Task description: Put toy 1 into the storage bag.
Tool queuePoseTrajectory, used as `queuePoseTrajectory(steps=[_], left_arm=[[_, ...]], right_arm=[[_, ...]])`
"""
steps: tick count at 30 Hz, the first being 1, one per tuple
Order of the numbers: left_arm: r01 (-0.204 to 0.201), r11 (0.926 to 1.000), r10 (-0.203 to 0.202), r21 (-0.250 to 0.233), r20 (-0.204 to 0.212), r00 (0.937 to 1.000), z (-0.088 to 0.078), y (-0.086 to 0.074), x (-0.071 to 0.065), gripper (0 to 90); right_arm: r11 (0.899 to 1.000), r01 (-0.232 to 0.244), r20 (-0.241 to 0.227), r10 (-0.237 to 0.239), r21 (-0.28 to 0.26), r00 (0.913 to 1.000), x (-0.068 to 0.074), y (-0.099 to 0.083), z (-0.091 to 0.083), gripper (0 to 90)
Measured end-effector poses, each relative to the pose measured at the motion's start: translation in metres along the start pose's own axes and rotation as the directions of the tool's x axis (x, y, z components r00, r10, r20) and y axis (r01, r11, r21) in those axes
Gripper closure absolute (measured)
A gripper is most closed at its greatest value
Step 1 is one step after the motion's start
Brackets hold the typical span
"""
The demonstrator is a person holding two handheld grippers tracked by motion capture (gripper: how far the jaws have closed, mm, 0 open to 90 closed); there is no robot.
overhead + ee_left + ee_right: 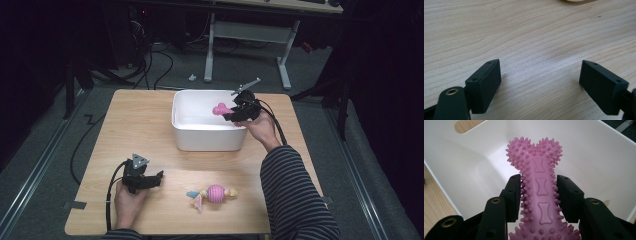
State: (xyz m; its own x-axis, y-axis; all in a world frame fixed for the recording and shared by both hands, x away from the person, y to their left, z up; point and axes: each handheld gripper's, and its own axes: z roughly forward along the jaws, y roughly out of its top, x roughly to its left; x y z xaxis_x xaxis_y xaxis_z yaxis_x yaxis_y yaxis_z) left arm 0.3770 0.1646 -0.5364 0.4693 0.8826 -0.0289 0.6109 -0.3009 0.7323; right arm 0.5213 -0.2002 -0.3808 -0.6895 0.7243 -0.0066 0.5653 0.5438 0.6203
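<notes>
Striped sleeve [295, 200] at lower right; bench [145, 125] with white bin [207, 137] at frame centre.
Right hand-held gripper [539, 195], pinched on the pink spiked bone toy [537, 185], hangs inside the bin: lower it near the floor before releasing. Left hand-held gripper [540, 82] rests wide and empty, lower left; knitted toy [215, 193] waits beside it.

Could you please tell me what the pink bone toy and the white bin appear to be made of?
Pink bone toy: probably soft rubber or silicone, matte, with moulded nubs and bone-shaped imprints. White bin: likely rigid plastic, smooth with a slight sheen, rounded corners and a cut-out handle.
</notes>
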Motion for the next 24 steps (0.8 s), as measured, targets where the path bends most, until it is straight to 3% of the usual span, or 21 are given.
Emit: queuePoseTrajectory(steps=[6,18,24], left_arm=[[0.000,1.0000,0.000,-0.002,-0.002,1.0000,0.0001,-0.0001,-0.0001,18.1],[0.000,1.0000,0.000,-0.002,-0.001,1.0000,0.0002,0.0000,0.0000,18.1],[0.003,1.0000,-0.003,-0.004,0.002,1.0000,0.0003,0.0001,0.0007,18.4]], right_arm=[[0.999,0.015,0.007,-0.015,0.028,0.9999,0.0001,-0.0021,0.0012,56.7],[0.998,-0.005,-0.007,0.005,0.055,1.0000,-0.0025,-0.0080,0.0082,54.7],[0.999,-0.017,-0.021,0.018,0.034,0.9996,-0.0030,-0.0075,0.0037,54.9]])
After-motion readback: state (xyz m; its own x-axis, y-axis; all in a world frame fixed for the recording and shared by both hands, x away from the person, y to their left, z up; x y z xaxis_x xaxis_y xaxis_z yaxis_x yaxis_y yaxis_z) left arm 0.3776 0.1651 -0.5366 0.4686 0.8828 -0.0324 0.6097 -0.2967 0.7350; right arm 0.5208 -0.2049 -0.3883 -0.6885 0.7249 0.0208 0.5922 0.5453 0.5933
